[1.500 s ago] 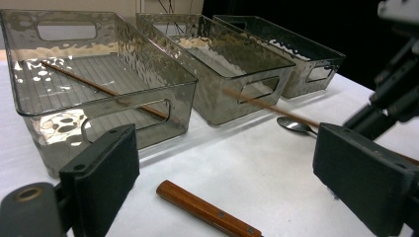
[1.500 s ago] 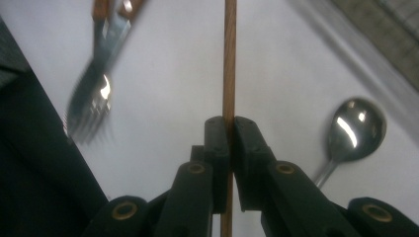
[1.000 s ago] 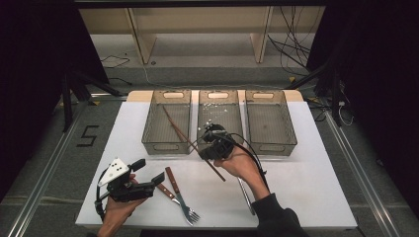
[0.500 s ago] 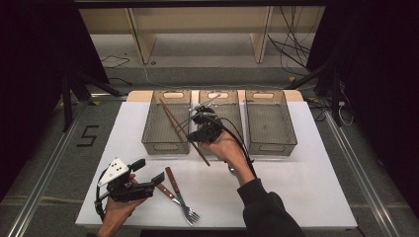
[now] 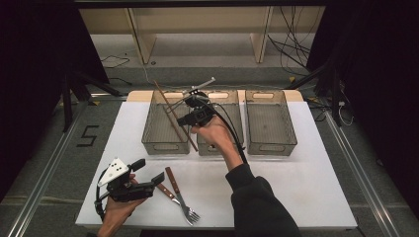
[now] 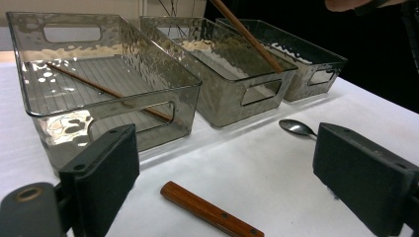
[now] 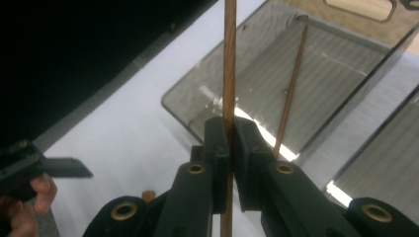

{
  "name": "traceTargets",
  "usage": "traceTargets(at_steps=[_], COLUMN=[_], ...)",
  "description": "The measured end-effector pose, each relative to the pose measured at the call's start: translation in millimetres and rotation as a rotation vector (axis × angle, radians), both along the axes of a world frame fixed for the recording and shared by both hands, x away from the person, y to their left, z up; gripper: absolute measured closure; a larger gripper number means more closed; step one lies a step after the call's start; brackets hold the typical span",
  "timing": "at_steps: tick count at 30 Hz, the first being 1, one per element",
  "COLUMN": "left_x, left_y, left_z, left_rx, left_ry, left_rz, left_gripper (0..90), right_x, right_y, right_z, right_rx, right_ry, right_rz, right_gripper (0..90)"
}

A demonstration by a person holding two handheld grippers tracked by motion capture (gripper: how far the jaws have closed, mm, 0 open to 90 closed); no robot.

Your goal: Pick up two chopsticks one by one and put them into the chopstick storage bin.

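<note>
Wooden chopstick (image 5: 172,108) clamped between the right gripper's (image 5: 184,120) jaws, held slanted above the left bin (image 5: 150,141), where a second chopstick (image 6: 106,92) lies. Left gripper (image 5: 159,177) rests on the table (image 5: 296,197) near a fork (image 5: 179,195), jaws spread, gripping nothing.

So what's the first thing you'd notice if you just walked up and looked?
The right gripper, raised over the three clear bins, pinches a long wooden chopstick tight between its jaws. A second chopstick already lies in the left bin. Near the table's front edge, the left gripper rests with its jaws wide open beside a wooden-handled fork.
</note>
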State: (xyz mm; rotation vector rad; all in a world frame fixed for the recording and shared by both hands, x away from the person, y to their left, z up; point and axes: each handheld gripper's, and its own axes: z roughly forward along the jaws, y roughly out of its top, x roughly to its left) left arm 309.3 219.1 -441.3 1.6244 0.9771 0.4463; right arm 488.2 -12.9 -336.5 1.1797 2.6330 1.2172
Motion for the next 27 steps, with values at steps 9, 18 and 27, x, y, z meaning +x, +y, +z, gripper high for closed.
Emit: traceTargets(at_steps=[9, 18, 27], left_x=[0.0, -0.3, -0.6], left_y=[0.3, 0.8, 0.8], left_z=[0.2, 0.6, 1.1], left_rx=[-0.011, -0.012, -0.014], left_ry=[0.000, -0.002, -0.005], left_rz=[0.005, 0.003, 0.001], left_gripper=[10.1, 10.0, 10.1], right_x=[17.3, 32.6, 45.2], right_y=[10.4, 23.4, 30.0], right_z=[4.7, 3.3, -7.0], right_rx=[0.030, 0.039, 0.029], right_ry=[0.009, 0.023, 0.033], right_rz=[-0.029, -0.057, -0.090], right_gripper=[85.7, 85.7, 85.7])
